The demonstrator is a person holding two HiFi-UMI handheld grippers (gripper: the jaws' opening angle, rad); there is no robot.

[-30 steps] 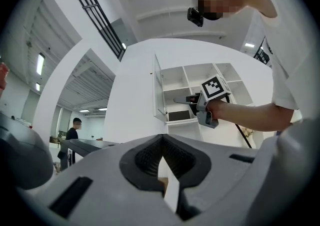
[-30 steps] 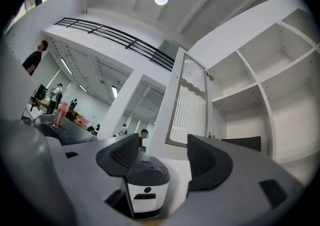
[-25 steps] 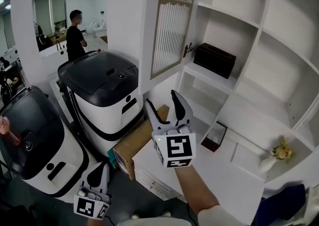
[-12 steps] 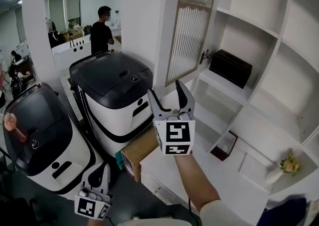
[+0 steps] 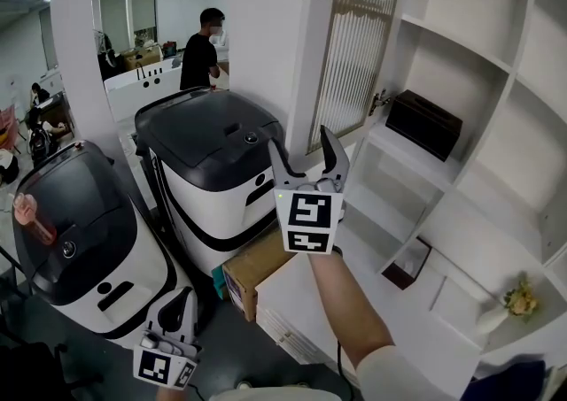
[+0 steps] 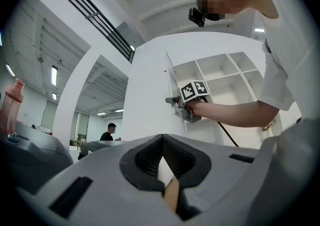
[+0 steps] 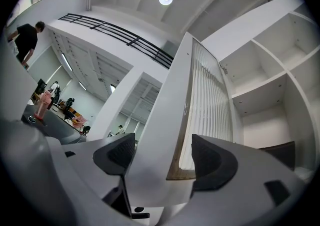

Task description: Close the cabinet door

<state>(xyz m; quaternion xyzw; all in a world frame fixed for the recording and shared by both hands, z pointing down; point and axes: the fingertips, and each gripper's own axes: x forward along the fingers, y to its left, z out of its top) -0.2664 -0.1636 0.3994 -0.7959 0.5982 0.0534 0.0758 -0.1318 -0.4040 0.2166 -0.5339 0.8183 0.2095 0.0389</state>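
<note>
The cabinet door (image 5: 359,45), white-framed with a ribbed glass panel, stands swung out from the white shelf unit (image 5: 461,169). My right gripper (image 5: 303,144) is raised to the door's lower edge and is open. In the right gripper view the door's white frame (image 7: 165,120) stands between the jaws of that gripper (image 7: 162,157); they have just been opening, and the pads do not press on it. The left gripper view shows the right gripper (image 6: 170,101) at the door (image 6: 170,78). My left gripper (image 5: 180,297) hangs low at the left, shut and empty (image 6: 164,157).
Two white machines with black lids (image 5: 213,151) (image 5: 71,231) stand left of the cabinet, a cardboard box (image 5: 257,271) between them and the shelves. A dark box (image 5: 425,125) sits on a shelf. A person (image 5: 202,50) stands at the back. A small vase with flowers (image 5: 518,302) is low right.
My right gripper has risen from below the door up to its lower edge, and its jaws stand wider. The left gripper has barely moved.
</note>
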